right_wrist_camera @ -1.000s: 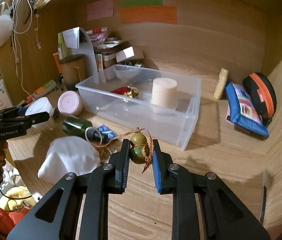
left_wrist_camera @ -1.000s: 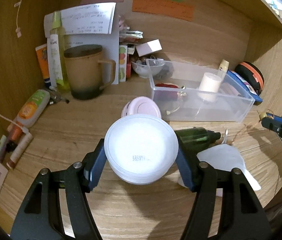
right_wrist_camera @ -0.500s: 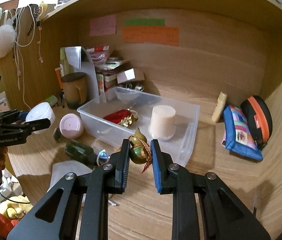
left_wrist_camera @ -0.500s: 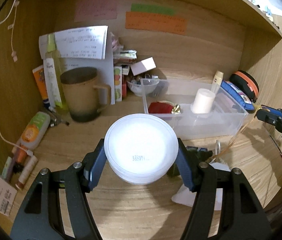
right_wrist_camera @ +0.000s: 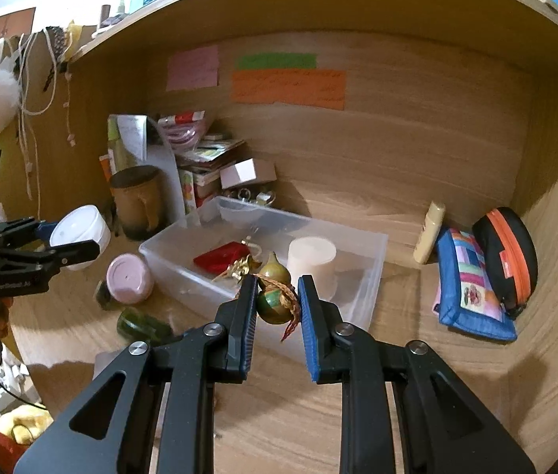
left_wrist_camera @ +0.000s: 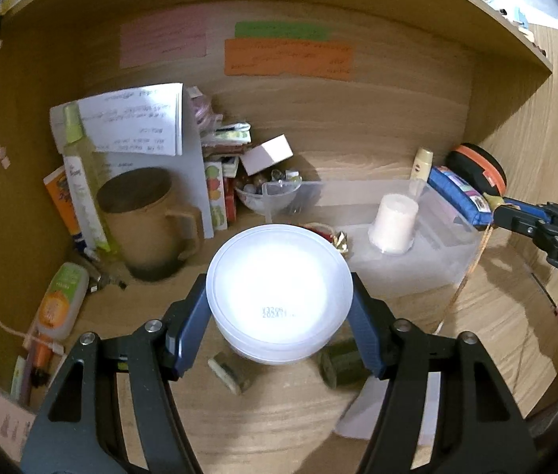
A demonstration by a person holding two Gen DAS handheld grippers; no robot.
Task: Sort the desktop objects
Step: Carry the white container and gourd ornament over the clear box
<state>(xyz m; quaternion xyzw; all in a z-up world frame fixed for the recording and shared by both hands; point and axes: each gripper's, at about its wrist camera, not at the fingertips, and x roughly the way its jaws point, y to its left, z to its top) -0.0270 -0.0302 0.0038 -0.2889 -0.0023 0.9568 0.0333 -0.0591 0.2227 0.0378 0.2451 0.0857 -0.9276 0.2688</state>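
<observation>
My left gripper (left_wrist_camera: 279, 316) is shut on a round white plastic jar (left_wrist_camera: 279, 292), held in the air above the desk; it also shows in the right wrist view (right_wrist_camera: 79, 233). My right gripper (right_wrist_camera: 277, 296) is shut on a small green-and-gold gourd charm (right_wrist_camera: 273, 294) with a brown cord, held above the front wall of the clear plastic bin (right_wrist_camera: 358, 304). The bin holds a cream candle (right_wrist_camera: 312, 260), a red pouch (right_wrist_camera: 221, 256) and a gold trinket. The right gripper shows at the right edge of the left wrist view (left_wrist_camera: 543, 233), cord dangling.
A brown mug (left_wrist_camera: 148, 221), spray bottle (left_wrist_camera: 81, 173), papers and small boxes stand at the back left. A pink lid (right_wrist_camera: 129, 278), a dark green bottle (right_wrist_camera: 142, 326) and white tissue (left_wrist_camera: 393, 414) lie on the desk. A blue pouch (right_wrist_camera: 472, 288) and orange-trimmed case (right_wrist_camera: 508, 252) sit at the right.
Both grippers have risen and moved toward the bin with their loads. The gourd charm has lifted off the desk and now hangs over the bin's front wall.
</observation>
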